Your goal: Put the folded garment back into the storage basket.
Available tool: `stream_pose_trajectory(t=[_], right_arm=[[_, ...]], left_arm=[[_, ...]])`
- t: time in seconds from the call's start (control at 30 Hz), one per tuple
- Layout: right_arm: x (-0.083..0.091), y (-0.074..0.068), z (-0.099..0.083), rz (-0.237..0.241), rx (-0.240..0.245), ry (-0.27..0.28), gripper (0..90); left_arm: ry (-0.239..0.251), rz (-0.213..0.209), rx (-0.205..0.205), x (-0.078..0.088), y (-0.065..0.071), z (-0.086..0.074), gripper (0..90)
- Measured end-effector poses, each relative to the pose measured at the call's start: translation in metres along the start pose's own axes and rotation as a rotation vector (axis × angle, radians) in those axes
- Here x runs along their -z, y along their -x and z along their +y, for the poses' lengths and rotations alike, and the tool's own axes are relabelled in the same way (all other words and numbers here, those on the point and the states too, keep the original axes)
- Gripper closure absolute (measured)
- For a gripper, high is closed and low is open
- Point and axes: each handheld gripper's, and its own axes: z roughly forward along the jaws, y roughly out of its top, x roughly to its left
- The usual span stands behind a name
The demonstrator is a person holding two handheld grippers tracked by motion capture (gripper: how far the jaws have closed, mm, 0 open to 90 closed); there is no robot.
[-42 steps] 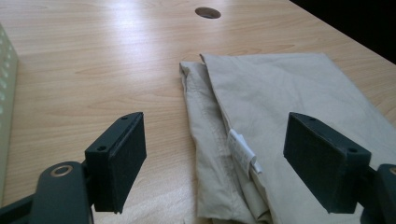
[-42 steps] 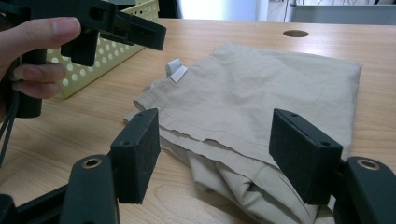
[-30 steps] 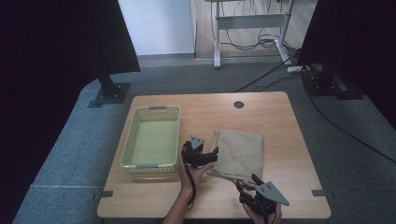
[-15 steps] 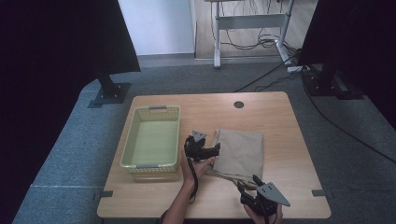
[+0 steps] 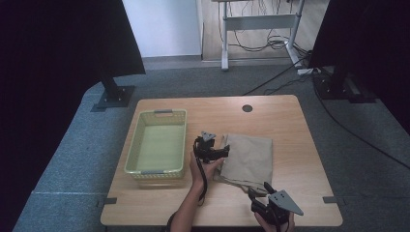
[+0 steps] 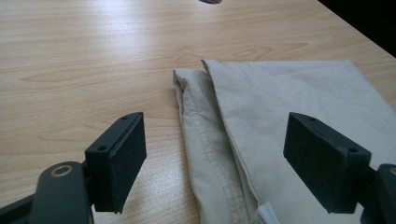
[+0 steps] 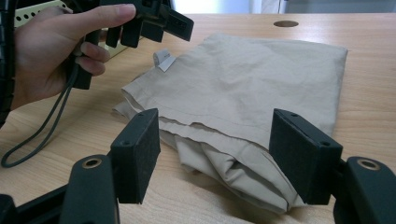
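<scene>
A folded beige cloth (image 5: 249, 157) lies on the wooden table (image 5: 300, 145), right of centre. My left gripper (image 5: 223, 152) hovers at the cloth's left edge, held in a hand, jaws open. In the left gripper view its pads (image 6: 122, 158) stand wide apart over the cloth's folded hem (image 6: 210, 140), gripper (image 6: 219, 154) empty. My right gripper (image 5: 258, 192) sits at the cloth's near edge, open. In the right gripper view the gripper (image 7: 217, 144) straddles the bunched near corner of the cloth (image 7: 252, 79), apart from it. The left gripper (image 7: 154, 18) and its hand (image 7: 56, 51) show beyond.
A pale green plastic basket (image 5: 157, 145), with nothing in it, stands on the table's left part, close to the left gripper. A small white tag (image 7: 162, 59) sticks out of the cloth's left edge. A round cable hole (image 5: 247, 108) marks the far edge.
The left gripper has moved a little farther away and to the right, up along the cloth's left edge. The right gripper has barely shifted.
</scene>
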Motion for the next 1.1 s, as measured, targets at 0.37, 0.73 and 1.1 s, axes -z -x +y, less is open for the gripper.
stream_pose_trajectory(t=[0.37, 0.73, 1.1], right_arm=[[0.003, 0.000, 0.001, 0.004, -0.005, 0.010, 33.4], [0.002, 0.001, 0.000, 0.002, -0.008, 0.008, 33.5], [0.004, 0.001, 0.001, -0.005, -0.007, 0.012, 33.7]], left_arm=[[-0.011, -0.021, 0.043, -0.012, -0.009, 0.010, 21.5], [-0.078, -0.031, 0.050, -0.038, -0.009, 0.019, 20.4], [-0.118, -0.034, 0.080, -0.053, -0.013, 0.015, 19.5]])
